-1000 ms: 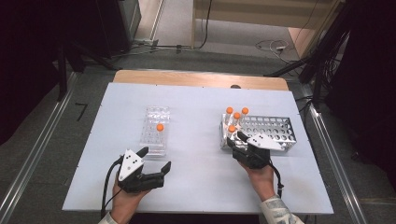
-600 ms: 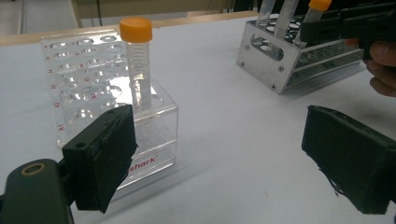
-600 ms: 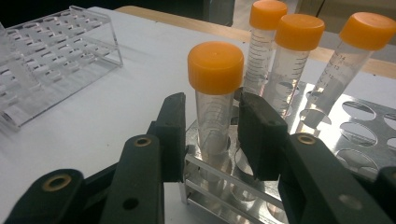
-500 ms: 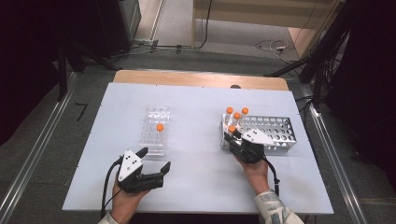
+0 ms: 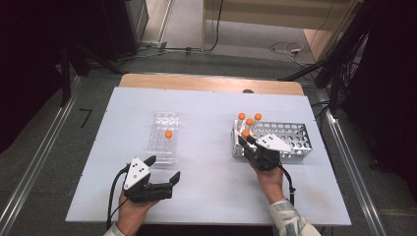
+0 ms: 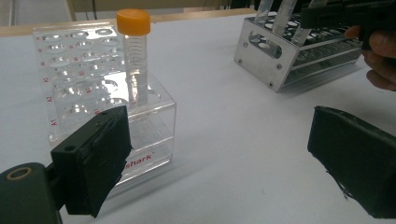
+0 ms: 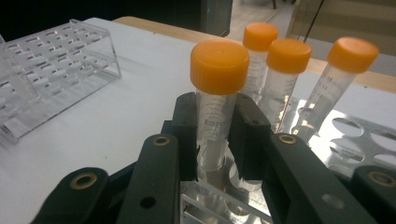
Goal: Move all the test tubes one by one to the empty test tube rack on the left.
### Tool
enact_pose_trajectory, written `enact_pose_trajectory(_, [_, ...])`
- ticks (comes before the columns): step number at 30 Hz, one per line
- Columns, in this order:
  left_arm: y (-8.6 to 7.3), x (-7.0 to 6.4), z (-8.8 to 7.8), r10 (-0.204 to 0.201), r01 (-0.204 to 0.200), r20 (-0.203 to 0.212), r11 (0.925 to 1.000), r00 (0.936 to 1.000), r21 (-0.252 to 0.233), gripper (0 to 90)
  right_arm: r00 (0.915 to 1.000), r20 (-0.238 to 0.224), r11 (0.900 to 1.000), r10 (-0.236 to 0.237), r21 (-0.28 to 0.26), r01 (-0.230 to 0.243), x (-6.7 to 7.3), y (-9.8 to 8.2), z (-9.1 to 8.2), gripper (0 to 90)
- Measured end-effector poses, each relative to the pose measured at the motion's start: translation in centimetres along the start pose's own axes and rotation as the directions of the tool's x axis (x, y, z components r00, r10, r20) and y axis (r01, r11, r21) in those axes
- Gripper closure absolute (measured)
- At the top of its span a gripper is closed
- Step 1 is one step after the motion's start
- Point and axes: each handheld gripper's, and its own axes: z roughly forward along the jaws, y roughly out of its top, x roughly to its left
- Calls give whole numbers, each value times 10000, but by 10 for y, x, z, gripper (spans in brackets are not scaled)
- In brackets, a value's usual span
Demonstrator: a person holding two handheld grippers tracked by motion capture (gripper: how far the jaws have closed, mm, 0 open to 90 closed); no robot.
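You work at a pale blue-white rectangular tabletop (image 5: 206, 103) with a wooden far edge (image 5: 211, 82). Grey floor (image 5: 49, 142) surrounds it. Dark cabinets (image 5: 59, 29) stand behind left.

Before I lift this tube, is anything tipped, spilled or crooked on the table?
Nothing spilled or damaged. One oddity: the far-right tube in the metal rack leans sideways, while its neighbours stand upright. The right gripper has just closed on the nearest tube.

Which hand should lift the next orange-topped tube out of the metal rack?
The right. The right gripper has just been closing its jaws on a tube in the metal rack. The left gripper waits open near the clear rack, well away from it.
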Motion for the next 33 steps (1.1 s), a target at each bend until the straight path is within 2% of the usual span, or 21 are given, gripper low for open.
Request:
enact_pose_trajectory(11, [1,-3,-1,113,-114,-116,9998,9999,-143,29,10000,-28,9967,-84,-812,81,2,21,-23,712])
enact_pose_trajectory(16, [2,-4,-2,117,-118,-97,9998,9999,-133,31,9997,-234,9933,-82,-1152,54,4,28,-35,712])
enact_pose_trajectory(25, [3,-4,-4,137,-137,11,9995,9999,-285,46,9938,-1042,9959,-381,-856,292,25,24,-39,714])
enact_pose_trajectory(33, [5,-8,-5,226,-222,110,9990,9997,-380,57,9798,-1889,9973,-662,-439,589,51,16,-31,715])
